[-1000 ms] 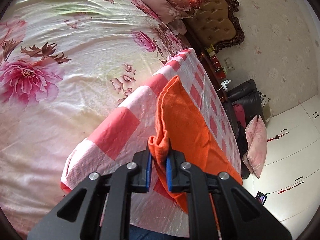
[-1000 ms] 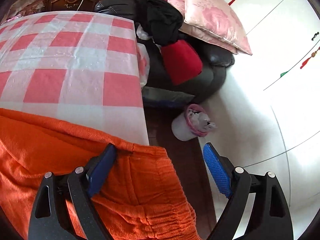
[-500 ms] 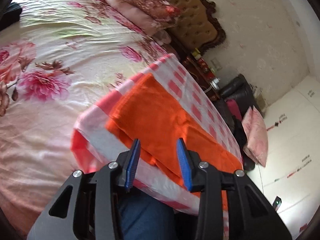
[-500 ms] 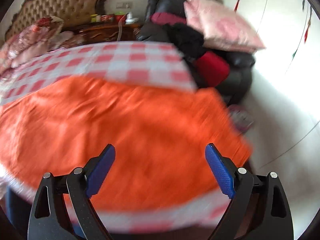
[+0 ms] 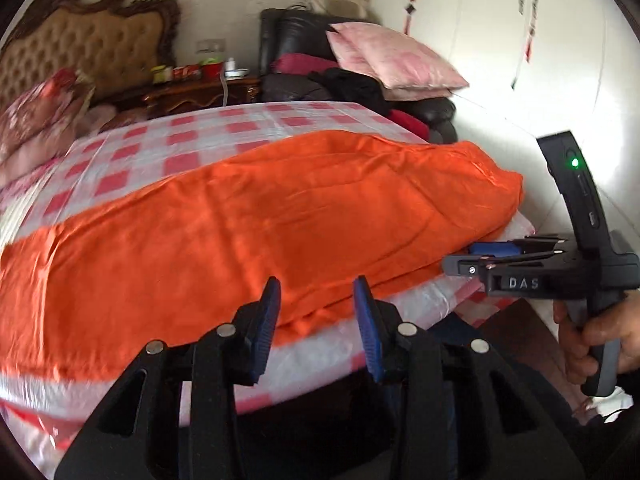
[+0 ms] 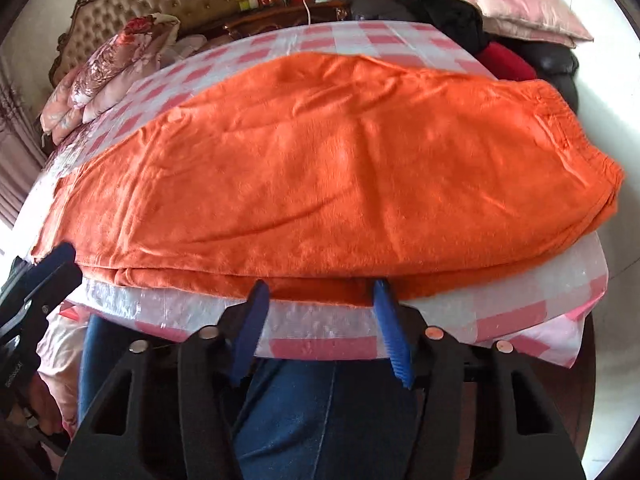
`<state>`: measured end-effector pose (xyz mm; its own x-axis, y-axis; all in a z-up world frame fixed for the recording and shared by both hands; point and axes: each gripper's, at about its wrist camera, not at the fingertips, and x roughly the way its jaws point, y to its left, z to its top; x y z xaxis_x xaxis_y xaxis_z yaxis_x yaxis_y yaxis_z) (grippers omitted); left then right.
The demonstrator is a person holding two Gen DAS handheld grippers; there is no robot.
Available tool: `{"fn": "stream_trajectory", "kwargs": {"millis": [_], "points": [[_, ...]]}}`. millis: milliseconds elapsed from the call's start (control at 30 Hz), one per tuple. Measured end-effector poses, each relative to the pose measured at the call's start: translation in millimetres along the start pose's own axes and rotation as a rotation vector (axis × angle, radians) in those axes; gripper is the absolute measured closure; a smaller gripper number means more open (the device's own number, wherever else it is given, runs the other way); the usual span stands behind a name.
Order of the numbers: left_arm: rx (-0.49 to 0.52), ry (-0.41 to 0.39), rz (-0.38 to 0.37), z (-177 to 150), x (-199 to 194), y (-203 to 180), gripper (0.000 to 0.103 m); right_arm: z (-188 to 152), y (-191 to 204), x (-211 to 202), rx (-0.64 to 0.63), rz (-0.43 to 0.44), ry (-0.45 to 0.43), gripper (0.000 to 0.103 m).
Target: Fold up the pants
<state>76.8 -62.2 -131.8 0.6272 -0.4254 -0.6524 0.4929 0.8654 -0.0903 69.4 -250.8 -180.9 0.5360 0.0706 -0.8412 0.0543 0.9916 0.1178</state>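
The orange pants [image 5: 256, 216] lie folded lengthwise on the red-and-white checked cloth [image 5: 208, 128], legs stacked, waistband at the right end [image 6: 560, 120]. My left gripper [image 5: 316, 292] is open and empty, just in front of the pants' near edge. My right gripper [image 6: 320, 292] is open and empty, at the near edge of the pants near their middle. The right gripper also shows in the left wrist view [image 5: 480, 254], at the waist end. The left gripper's fingertip [image 6: 56, 256] shows at the leg end in the right wrist view.
The bed's tufted headboard [image 5: 80, 48] and floral pillows [image 6: 108, 64] are at the back left. A wooden nightstand [image 5: 200, 88] with small items stands behind. A black chair piled with clothes and a pink cushion [image 5: 392, 60] is at the back right. My jeans-clad legs [image 6: 320, 420] are below.
My left gripper let go of the pants fold and drew back, now open. Both grippers pulled back to the near edge. The pants now lie flat on the cloth.
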Motion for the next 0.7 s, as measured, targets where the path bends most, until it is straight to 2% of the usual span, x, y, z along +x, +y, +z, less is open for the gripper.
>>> {"fn": "stream_trajectory", "kwargs": {"millis": [133, 400, 433, 567, 633, 700], "points": [[0.112, 0.05, 0.004, -1.0, 28.5, -25.2, 0.072, 1.3, 3.9, 3.8, -0.003, -0.003, 0.001, 0.056], [0.312, 0.082, 0.112, -11.0, 54.6, -56.8, 0.074, -7.2, -4.0, -1.7, 0.011, -0.001, -0.043, 0.057], [0.322, 0.081, 0.126, -10.7, 54.8, -57.9, 0.077, -9.2, -6.3, -3.5, 0.014, 0.005, -0.051, 0.057], [0.433, 0.08, 0.185, -11.6, 61.6, -71.8, 0.08, -15.6, -2.0, -4.1, -0.005, -0.012, -0.086, 0.052], [0.432, 0.081, 0.205, -9.1, 62.6, -72.1, 0.097, -18.8, 3.4, -3.9, -0.038, -0.036, -0.098, 0.051], [0.434, 0.059, 0.215, -6.7, 57.5, -72.2, 0.099, -21.8, 4.6, -4.2, -0.042, -0.043, -0.111, 0.048]]}}
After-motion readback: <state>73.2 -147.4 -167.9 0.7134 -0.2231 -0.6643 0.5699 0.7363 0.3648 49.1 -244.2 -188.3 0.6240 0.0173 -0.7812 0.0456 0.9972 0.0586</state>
